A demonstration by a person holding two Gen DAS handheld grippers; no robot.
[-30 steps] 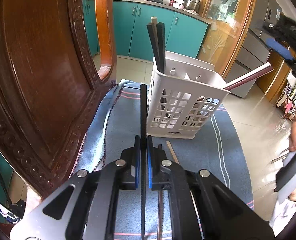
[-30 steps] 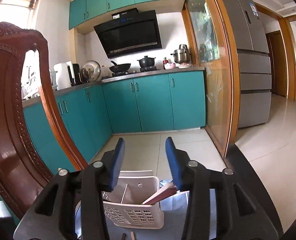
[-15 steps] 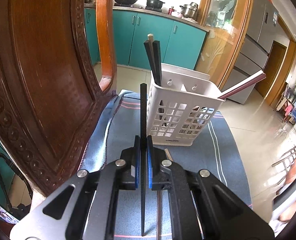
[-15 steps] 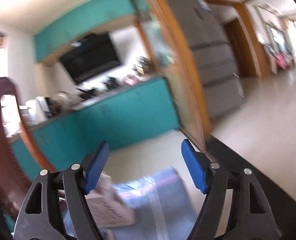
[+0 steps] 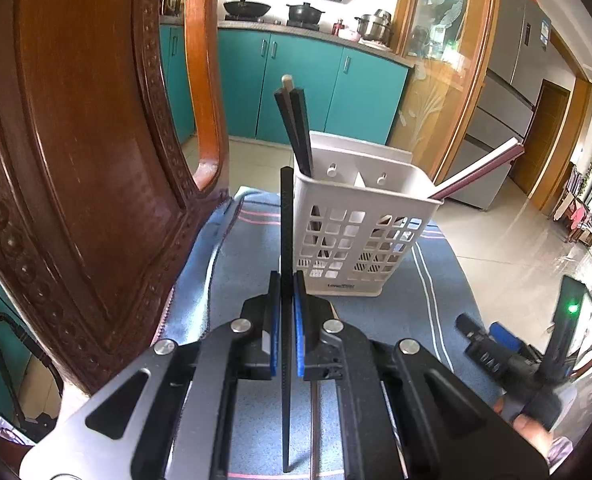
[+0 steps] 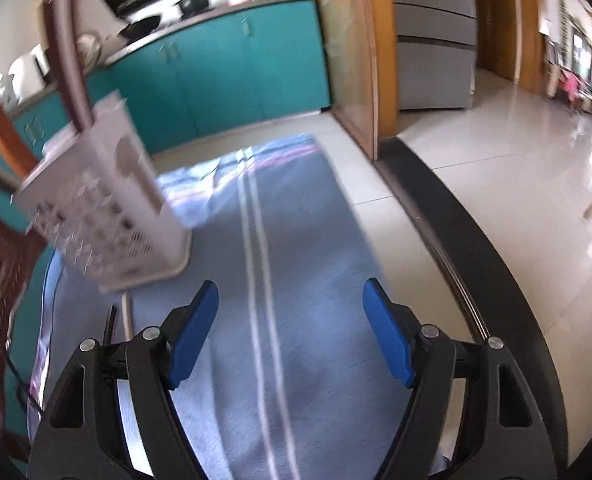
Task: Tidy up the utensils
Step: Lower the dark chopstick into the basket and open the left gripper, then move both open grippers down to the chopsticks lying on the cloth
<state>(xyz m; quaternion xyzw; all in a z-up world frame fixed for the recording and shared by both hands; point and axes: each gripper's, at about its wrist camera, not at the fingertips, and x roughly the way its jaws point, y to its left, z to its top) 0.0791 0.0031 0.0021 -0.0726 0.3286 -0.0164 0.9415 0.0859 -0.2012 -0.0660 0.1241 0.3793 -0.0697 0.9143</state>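
My left gripper (image 5: 287, 280) is shut on a black chopstick (image 5: 286, 220), held upright just left of the white utensil basket (image 5: 359, 240). The basket stands on the blue cloth (image 5: 415, 312) and holds black chopsticks (image 5: 296, 128) at its left and a dark red chopstick pair (image 5: 479, 168) leaning out to the right. My right gripper (image 6: 292, 312) is open and empty above the blue cloth (image 6: 296, 240), to the right of the basket (image 6: 100, 208). It also shows at the lower right of the left wrist view (image 5: 491, 344). More chopsticks (image 6: 122, 312) lie on the cloth in front of the basket.
A carved wooden chair back (image 5: 76, 140) rises close on the left. The cloth-covered table's right edge (image 6: 367, 232) drops to a tiled floor (image 6: 495, 168). Teal kitchen cabinets (image 5: 315, 88) stand behind.
My right gripper has swung down from above the basket to low over the cloth on the right and opened wider. My left gripper has risen slightly with the black chopstick.
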